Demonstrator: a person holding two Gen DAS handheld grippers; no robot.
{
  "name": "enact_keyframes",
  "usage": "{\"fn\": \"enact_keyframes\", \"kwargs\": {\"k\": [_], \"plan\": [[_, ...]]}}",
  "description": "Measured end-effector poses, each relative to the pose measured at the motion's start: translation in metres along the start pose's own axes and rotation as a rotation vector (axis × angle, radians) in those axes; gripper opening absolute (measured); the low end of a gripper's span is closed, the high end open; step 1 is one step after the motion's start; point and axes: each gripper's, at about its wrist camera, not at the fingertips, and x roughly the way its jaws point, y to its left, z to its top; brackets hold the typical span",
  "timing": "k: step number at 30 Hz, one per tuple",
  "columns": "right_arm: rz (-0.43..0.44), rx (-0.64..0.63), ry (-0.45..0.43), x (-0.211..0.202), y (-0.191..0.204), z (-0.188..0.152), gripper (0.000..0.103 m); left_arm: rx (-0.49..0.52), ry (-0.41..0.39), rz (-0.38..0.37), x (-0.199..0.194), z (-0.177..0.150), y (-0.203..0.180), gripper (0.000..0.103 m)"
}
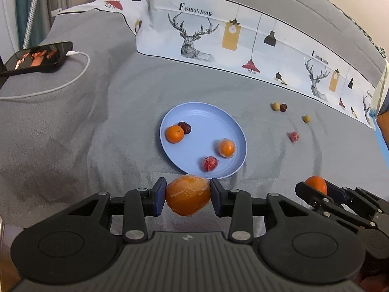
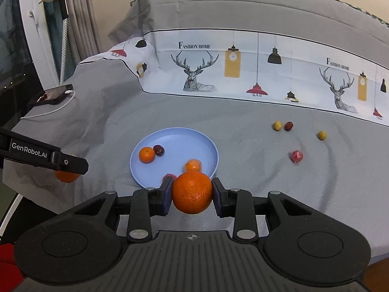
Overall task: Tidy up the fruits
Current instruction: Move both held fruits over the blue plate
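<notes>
A blue plate lies on the grey bed sheet and holds an orange, a dark red fruit, a wrapped orange and a wrapped red fruit. My left gripper is shut on a film-wrapped orange just before the plate's near rim. My right gripper is shut on a bare orange, to the right of the left one. Loose on the sheet to the right lie two yellowish fruits, a dark red one and a wrapped red one.
A phone on a white charging cable lies at the far left of the bed. A printed white and grey pillow runs along the back. The bed's near edge drops off at the lower left.
</notes>
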Motion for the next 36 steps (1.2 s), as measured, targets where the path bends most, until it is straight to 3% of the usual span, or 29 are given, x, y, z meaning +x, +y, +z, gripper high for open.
{"fn": "enact_keyframes", "kwargs": {"k": [36], "plan": [[-0.014, -0.012, 0.04, 0.021, 0.002, 0.003, 0.035, 0.021, 0.003, 0.014, 0.016, 0.011, 0.001, 0.043]]}}
